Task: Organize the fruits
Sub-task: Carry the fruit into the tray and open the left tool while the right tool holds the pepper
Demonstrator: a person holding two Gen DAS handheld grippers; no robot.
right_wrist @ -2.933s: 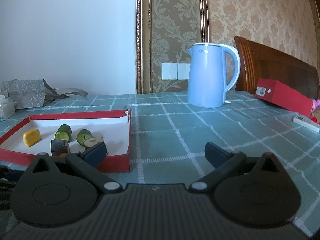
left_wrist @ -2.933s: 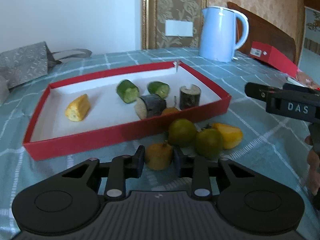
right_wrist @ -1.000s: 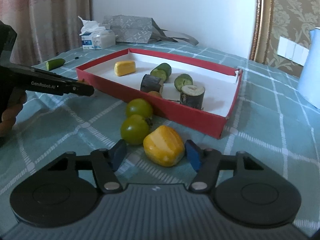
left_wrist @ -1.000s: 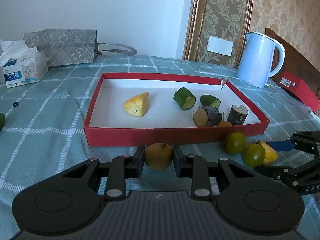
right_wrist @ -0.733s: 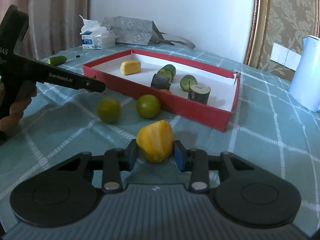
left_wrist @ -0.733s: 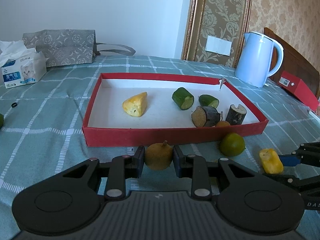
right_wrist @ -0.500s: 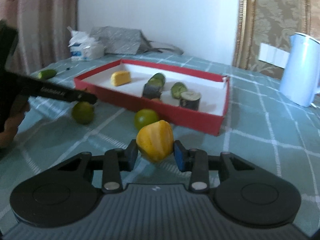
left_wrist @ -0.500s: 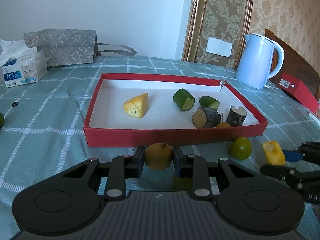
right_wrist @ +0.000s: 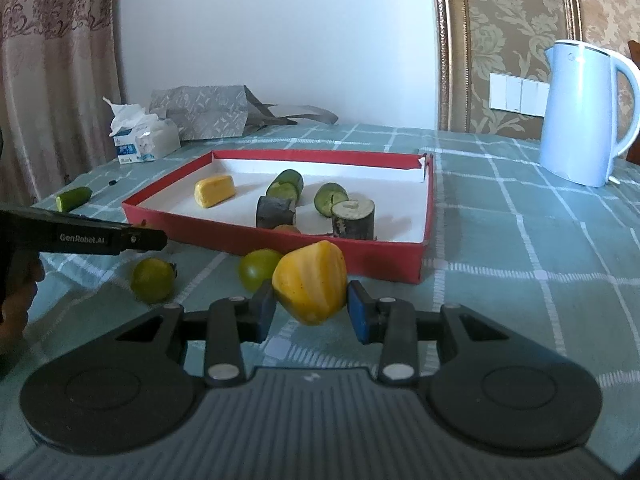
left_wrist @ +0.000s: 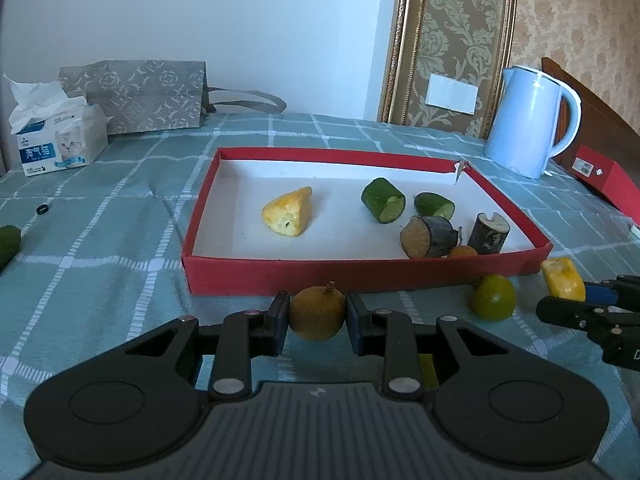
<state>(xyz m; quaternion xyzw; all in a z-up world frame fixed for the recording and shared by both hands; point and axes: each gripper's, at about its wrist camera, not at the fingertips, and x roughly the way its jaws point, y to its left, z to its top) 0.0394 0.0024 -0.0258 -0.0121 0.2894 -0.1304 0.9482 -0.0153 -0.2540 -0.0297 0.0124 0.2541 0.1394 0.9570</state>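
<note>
Presently the left gripper (left_wrist: 317, 317) pinches a brown round fruit (left_wrist: 317, 313); the right gripper (right_wrist: 311, 309) is clamped on a yellow fruit piece (right_wrist: 310, 281). Directly ahead of both lies the red tray (right_wrist: 332, 248), long axis crosswise, left gripper nearer its front wall.

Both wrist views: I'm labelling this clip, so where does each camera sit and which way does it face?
Left wrist: on the left gripper, facing the red tray; its jaws clamp a brownish round fruit.
Right wrist: on the right gripper, facing the tray's near right corner; its jaws clamp a yellow fruit chunk.
Shared: tray, blue kettle, tissue pack, each other's gripper.
</note>
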